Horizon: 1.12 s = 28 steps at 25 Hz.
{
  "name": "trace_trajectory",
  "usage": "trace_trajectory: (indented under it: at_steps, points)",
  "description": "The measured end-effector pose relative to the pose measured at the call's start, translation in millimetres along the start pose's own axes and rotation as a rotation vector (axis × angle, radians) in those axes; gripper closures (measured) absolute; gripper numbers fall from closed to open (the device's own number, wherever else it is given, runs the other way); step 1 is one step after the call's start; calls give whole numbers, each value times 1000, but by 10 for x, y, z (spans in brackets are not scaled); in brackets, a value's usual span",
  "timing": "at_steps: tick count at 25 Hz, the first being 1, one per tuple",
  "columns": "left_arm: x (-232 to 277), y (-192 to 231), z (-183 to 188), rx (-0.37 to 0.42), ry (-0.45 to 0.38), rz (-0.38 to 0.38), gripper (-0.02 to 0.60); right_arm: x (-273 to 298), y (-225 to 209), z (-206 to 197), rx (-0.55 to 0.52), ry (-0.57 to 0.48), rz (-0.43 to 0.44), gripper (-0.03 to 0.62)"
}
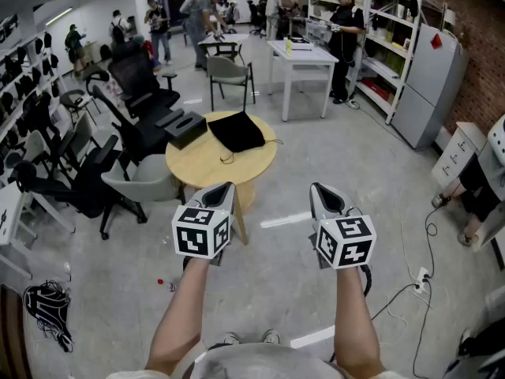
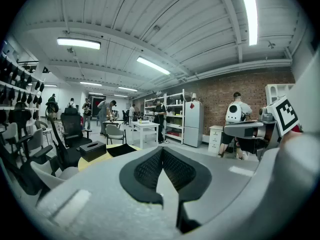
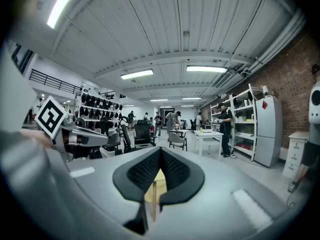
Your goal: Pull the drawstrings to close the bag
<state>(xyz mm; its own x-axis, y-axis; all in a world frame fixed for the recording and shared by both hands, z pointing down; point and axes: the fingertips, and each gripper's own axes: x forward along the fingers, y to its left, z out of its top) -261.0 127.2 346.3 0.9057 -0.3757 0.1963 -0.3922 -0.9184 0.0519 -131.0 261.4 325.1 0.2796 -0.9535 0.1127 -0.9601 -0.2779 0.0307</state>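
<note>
Both pairs of jaws were pressed together on nothing, the left gripper (image 2: 161, 156) and right gripper (image 3: 159, 156) held well short of the round table (image 1: 197, 170). On it lay the black bag (image 1: 237, 131), probably light, limp cloth; its thin drawstrings (image 1: 229, 158), trailing off the near side, looked the place to pinch.

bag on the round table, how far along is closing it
Done: nothing; the black bag lies flat on the round table, its drawstring slack. In hand: nothing; left hand-held gripper and right hand-held gripper are shut, empty, short of the table. Left: reach, grip drawstrings, pull.
</note>
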Motion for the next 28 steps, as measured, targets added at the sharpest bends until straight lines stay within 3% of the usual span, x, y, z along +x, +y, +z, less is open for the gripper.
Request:
trace_trajectory:
  at_steps: [14, 16, 25, 28]
  points:
    - [294, -294, 21, 5, 3, 28, 577, 33, -281, -7, -25, -23, 48, 583]
    - [351, -300, 37, 5, 2, 30, 545, 64, -316, -26, -23, -18, 50, 565]
    - [649, -161, 5, -20, -4, 45, 522, 327, -455, -137, -29, -4, 57, 516]
    - [791, -105, 7, -23, -3, 46, 488, 467, -516, -149, -35, -1, 62, 500]
